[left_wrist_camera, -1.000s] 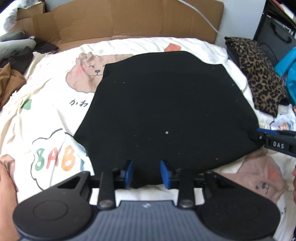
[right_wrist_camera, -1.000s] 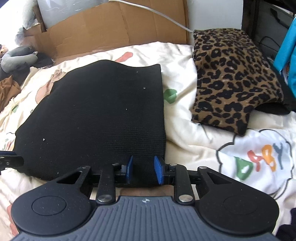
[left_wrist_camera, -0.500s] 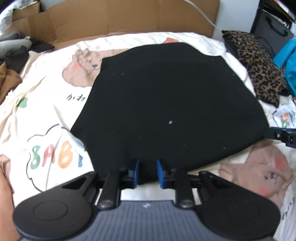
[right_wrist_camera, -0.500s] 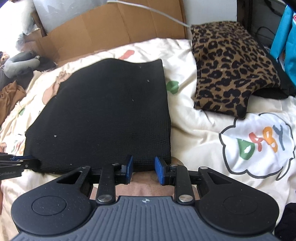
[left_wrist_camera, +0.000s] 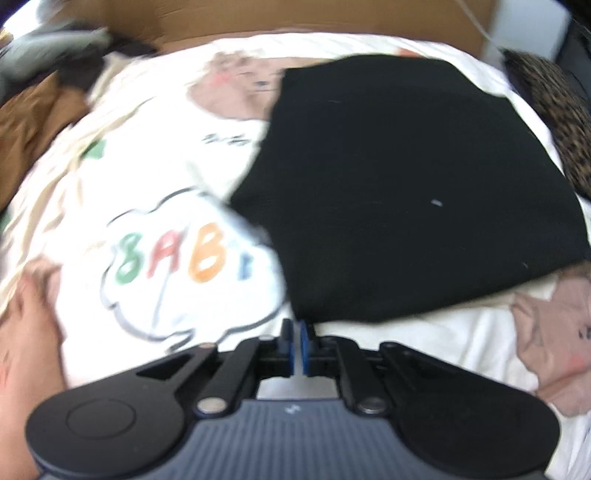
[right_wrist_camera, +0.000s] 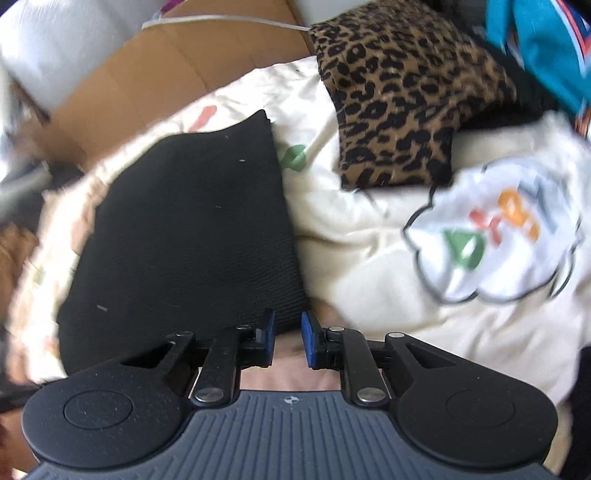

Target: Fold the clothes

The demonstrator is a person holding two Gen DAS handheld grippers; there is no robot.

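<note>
Left hand-held gripper [left_wrist_camera: 296,341]: blue pads pressed almost together, only a sliver of gap; its tips sit right at the near-left corner of the black knit garment [left_wrist_camera: 406,184], but blur hides whether any cloth is pinched — can't tell. Garment lies flat on the printed duvet [left_wrist_camera: 166,166], ahead and to the right of this gripper, as a compact slab with clean edges, so it may already be folded at least once. Its long axis seems to run away from the grippers toward the cardboard [left_wrist_camera: 258,14], though fisheye makes that a judgement. Right hand-held gripper [right_wrist_camera: 288,338]: jaws spread, nothing between them, tips straddling the near-right corner of the garment [right_wrist_camera: 184,229], which lies ahead and to its left. Both grippers sit at the near edge, one per corner; left looks marginally closer to a grasp. Scene fits either another fold or a finished fold being let go. Left view alone shows the brown clothes [left_wrist_camera: 33,110] at far left and a hand [left_wrist_camera: 26,325]; right view alone shows the leopard-print cushion [right_wrist_camera: 406,92] clearly and the teal fabric [right_wrist_camera: 535,44].
</note>
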